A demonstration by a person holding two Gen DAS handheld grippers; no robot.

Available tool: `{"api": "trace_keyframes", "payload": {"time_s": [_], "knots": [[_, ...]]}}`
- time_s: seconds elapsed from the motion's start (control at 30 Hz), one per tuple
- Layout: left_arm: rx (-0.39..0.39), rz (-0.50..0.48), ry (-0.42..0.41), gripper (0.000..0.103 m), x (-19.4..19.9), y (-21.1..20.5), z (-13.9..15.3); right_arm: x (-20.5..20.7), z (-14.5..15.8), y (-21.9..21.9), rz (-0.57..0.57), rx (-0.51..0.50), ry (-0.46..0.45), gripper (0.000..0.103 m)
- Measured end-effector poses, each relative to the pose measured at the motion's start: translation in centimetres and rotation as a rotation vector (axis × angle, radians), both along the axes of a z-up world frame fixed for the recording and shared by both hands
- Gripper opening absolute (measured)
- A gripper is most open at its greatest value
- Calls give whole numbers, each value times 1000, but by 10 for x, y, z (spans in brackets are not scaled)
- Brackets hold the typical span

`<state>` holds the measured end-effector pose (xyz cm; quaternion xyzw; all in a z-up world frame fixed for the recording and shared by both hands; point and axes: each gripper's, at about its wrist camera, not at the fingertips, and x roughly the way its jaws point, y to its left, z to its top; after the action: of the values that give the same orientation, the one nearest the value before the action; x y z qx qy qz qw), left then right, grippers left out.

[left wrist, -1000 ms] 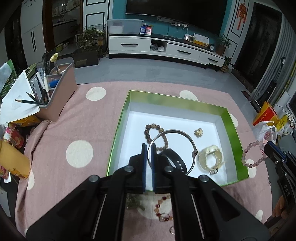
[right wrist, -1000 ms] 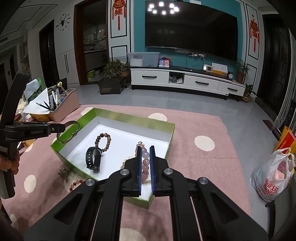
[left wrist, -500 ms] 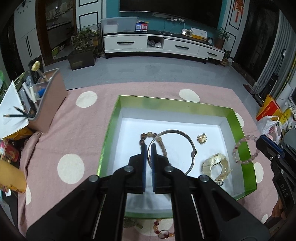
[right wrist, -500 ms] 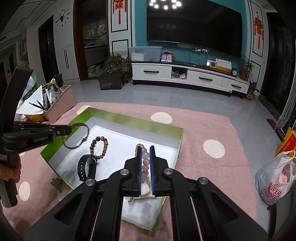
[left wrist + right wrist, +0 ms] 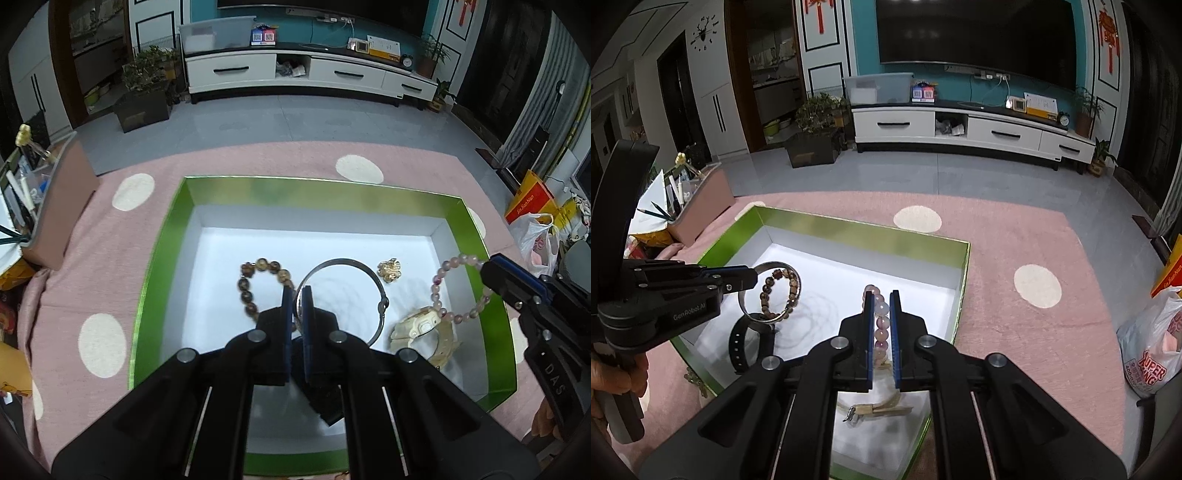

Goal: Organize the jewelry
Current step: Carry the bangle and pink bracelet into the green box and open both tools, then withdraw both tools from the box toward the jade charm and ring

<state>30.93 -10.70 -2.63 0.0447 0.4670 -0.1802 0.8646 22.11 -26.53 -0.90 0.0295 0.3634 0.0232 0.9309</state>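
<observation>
A green box with a white floor (image 5: 258,243) (image 5: 827,266) lies on the pink dotted cloth. My left gripper (image 5: 297,295) (image 5: 753,277) is shut on a silver bangle (image 5: 354,264) (image 5: 748,308), held above the box floor. My right gripper (image 5: 878,302) (image 5: 487,264) is shut on a pink bead bracelet (image 5: 881,321) (image 5: 448,263), held over the box's right side. In the box lie a brown bead bracelet (image 5: 255,280) (image 5: 770,291), a gold charm (image 5: 389,267), a cream watch (image 5: 424,328) and a black watch (image 5: 738,343).
A pink organizer with pens (image 5: 55,199) (image 5: 698,214) stands at the cloth's left edge. A plastic bag (image 5: 1152,354) and a yellow box (image 5: 528,203) lie off to the right. More beads (image 5: 692,378) lie on the cloth by the box's near-left side.
Both grippers moved forward over the box. The bangle now hangs above the box floor, and the pink bracelet moved from outside the right wall to over the box's right side.
</observation>
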Motion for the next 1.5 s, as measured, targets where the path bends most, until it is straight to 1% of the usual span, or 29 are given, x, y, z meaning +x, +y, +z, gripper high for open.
{"api": "trace_keyframes", "payload": {"time_s": [0.23,0.4,0.6,0.73,0.83,0.87,1.07,1.13,1.2,1.27,1.37,1.5], "knots": [[16,-12,28,4,6,-14,-13,11,-8,-1,-6,-17,27,7],[30,-19,36,4,8,-21,-19,16,-10,-4,-10,-9,35,7],[40,-24,40,8,9,-25,-22,23,-13,-5,-15,-19,47,7],[33,-23,36,8,8,-25,-19,26,-15,-6,-21,-25,57,8],[26,-22,30,8,7,-24,-16,26,-14,-9,-35,-24,60,10],[22,-22,27,8,6,-23,-14,26,-13,-10,-38,-23,60,16],[10,-14,18,8,2,-18,-7,17,-8,-16,-42,6,45,16],[3,-8,13,8,-1,-14,-4,11,-5,-17,-42,13,36,19],[-1,-5,9,10,-4,-11,0,5,-1,-17,-41,16,29,24],[-4,0,-1,18,-9,-6,5,-4,3,-17,-37,19,18,30],[-2,7,-14,26,-18,2,11,-19,7,-19,-35,28,5,39],[4,14,-20,34,-31,15,18,-38,12,-19,-33,37,-8,43]]}}
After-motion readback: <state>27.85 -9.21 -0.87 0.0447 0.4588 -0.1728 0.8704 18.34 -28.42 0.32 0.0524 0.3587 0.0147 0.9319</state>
